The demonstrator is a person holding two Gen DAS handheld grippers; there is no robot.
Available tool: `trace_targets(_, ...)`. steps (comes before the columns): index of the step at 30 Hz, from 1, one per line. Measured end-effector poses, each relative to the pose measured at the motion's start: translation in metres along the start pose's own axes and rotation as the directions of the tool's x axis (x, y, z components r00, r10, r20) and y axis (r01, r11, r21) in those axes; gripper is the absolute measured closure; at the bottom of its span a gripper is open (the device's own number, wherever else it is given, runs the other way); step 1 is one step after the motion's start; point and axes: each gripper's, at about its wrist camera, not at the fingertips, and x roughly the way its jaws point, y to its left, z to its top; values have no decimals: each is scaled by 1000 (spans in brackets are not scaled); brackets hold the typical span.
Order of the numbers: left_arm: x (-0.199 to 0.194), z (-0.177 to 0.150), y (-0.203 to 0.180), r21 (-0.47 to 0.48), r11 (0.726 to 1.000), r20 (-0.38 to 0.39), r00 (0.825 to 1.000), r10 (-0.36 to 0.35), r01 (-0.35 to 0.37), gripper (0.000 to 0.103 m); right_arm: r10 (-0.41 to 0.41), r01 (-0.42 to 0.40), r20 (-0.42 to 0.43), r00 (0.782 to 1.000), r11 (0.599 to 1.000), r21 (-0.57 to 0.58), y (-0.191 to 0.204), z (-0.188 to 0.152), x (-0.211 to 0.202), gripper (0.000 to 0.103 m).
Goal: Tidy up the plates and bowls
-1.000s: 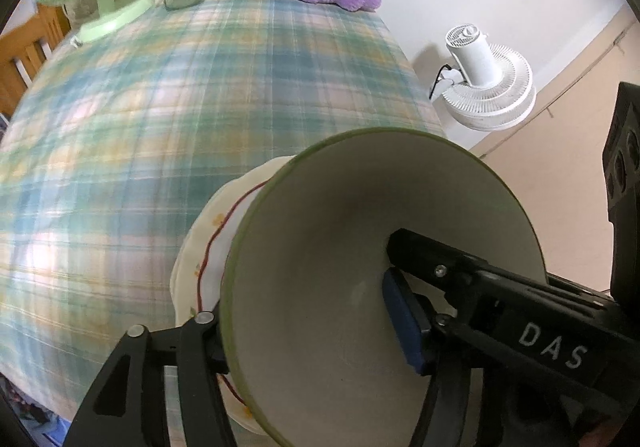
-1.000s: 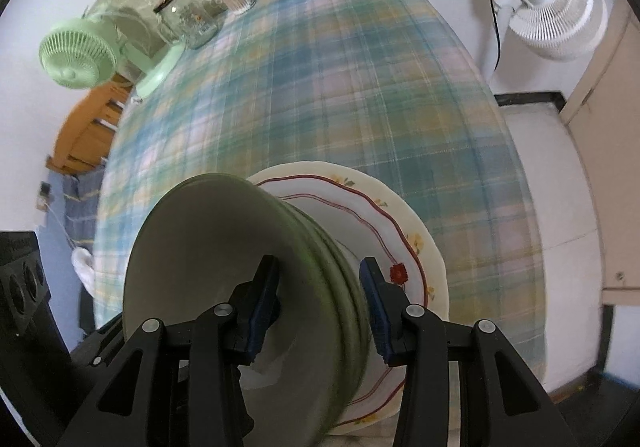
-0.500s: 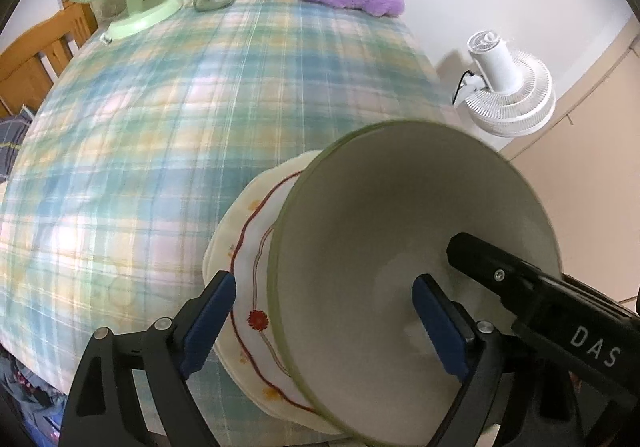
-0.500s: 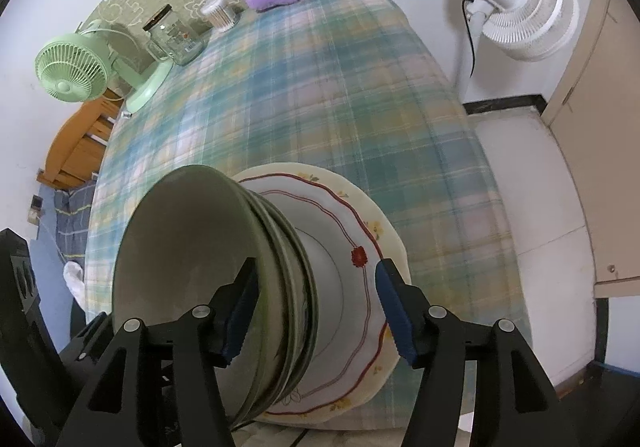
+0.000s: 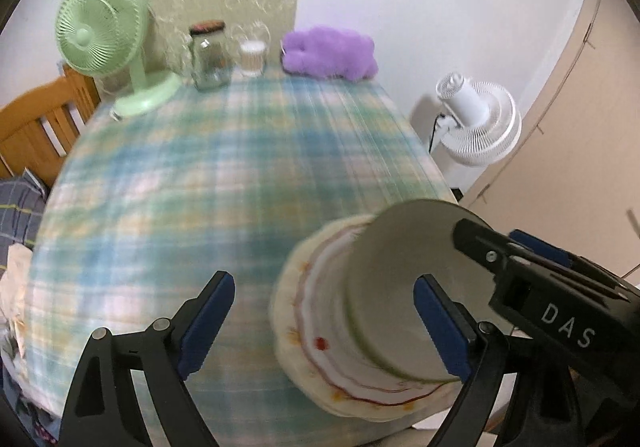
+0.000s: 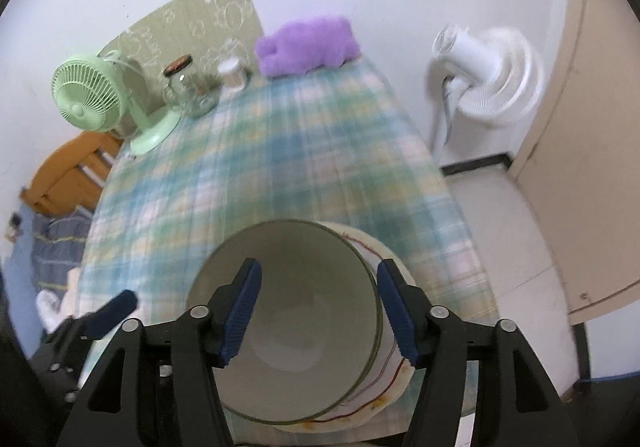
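Note:
A stack of green-rimmed bowls [image 5: 394, 295] [image 6: 296, 311] sits on a cream plate with a red wavy line [image 5: 320, 339] [image 6: 384, 399], near the table's front right corner. My left gripper [image 5: 320, 325] is open and empty, with the stack near its right finger. My right gripper [image 6: 320, 311] is open, its blue pads on either side of the bowls above the rim, not touching them. The right gripper also shows in the left wrist view [image 5: 560, 311].
The plaid-clothed table [image 5: 208, 175] carries a green desk fan [image 5: 100, 39], a glass jar [image 5: 208, 55], a small white container [image 5: 253, 57] and a purple plush [image 5: 330, 53] along the far edge. A white floor fan [image 5: 476, 119] stands right of the table; a wooden chair [image 5: 36, 127] is at left.
Both grippers opened, let go of the bowl stack and pulled back and up. The bowls now rest on the plate. The views tilted up toward the far wall.

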Motion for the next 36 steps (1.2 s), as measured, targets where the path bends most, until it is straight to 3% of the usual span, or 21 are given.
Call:
trace_targets(8, -30, -8, 66, -2, 1000, 75, 997, 26, -26, 9, -70, 70, 117, 991, 998, 3, 52, -24, -25, 37)
trace_targets(13, -45, -23, 101, 44, 997, 129, 990, 59, -65, 5, -84, 85, 162, 983, 996, 1, 85, -48, -29, 31)
trace_targets(19, -57, -47, 129, 12, 995, 189, 977, 95, -99, 5, -77, 90, 214, 974, 994, -53, 114, -73, -31, 30)
trace_targets(24, -70, -70, 137, -32, 990, 220, 965, 144, -140, 5, -58, 86, 247, 967, 991, -103, 125, -95, -35, 30)
trace_targets(29, -77, -92, 131, -51, 973, 263, 937, 229, -224, 5, -35, 77, 267, 963, 986, -147, 128, -120, -39, 30)
trace_targets(36, -91, -123, 130, -68, 974, 286, 931, 226, -216, 5, -21, 68, 290, 957, 986, -154, 123, -146, -48, 29)
